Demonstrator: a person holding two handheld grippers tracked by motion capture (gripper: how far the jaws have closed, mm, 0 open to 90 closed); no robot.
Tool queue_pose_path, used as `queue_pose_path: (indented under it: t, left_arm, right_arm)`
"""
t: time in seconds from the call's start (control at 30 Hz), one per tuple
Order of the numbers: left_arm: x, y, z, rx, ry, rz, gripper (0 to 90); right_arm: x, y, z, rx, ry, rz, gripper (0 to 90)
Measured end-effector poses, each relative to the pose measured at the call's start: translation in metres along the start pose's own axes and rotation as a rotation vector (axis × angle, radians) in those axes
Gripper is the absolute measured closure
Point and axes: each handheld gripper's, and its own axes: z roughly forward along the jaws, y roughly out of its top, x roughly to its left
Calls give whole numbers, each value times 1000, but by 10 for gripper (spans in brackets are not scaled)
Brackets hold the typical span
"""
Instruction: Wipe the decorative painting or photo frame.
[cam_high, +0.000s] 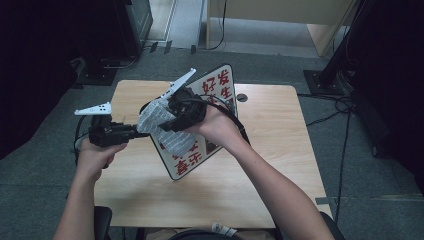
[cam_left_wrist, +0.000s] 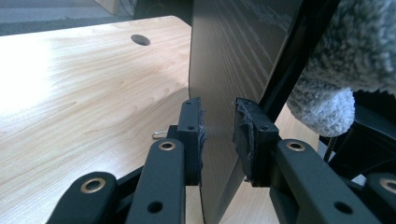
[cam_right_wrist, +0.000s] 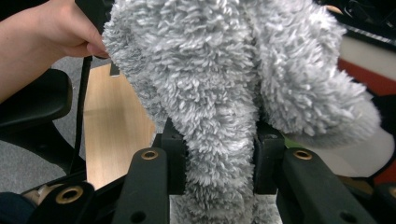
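Note:
A white sign board (cam_high: 220, 82) with red characters is held tilted above the wooden table (cam_high: 280, 150). My left gripper (cam_high: 142, 129) is shut on its left edge. In the left gripper view the board's dark back (cam_left_wrist: 233, 56) stands between the two pads (cam_left_wrist: 192, 135) of that gripper (cam_left_wrist: 218, 133). My right gripper (cam_high: 167, 120) is shut on a fluffy grey cloth (cam_high: 167, 132) that lies against the board's face. In the right gripper view the cloth (cam_right_wrist: 219, 60) bulges up from between the jaws of that gripper (cam_right_wrist: 219, 158) and hides most of the board (cam_right_wrist: 369, 154).
The table has a round cable hole (cam_high: 242, 97) near its far edge and a small metal clip (cam_left_wrist: 159, 135) on its top. A black stand base (cam_high: 320, 82) and cables (cam_high: 345, 105) lie on the grey floor at the right. Dark equipment (cam_high: 100, 45) stands at the far left.

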Motion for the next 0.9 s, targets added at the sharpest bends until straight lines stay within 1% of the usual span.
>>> queue_pose_path:
  t: [0.23, 0.4, 0.6, 0.9]
  left_arm:
    - [0, 0, 0, 2, 1, 4, 725]
    - [0, 0, 0, 3, 0, 3, 725]
    - [0, 0, 0, 1, 1, 4, 723]
    - [0, 0, 0, 1, 4, 3, 722]
  right_arm:
    - [0, -6, 3, -5, 8, 7, 655]
    - [-1, -10, 5, -22, 13, 12, 655]
    - [-2, -15, 8, -25, 19, 18, 655]
    - [-1, -24, 12, -44, 15, 18, 650]
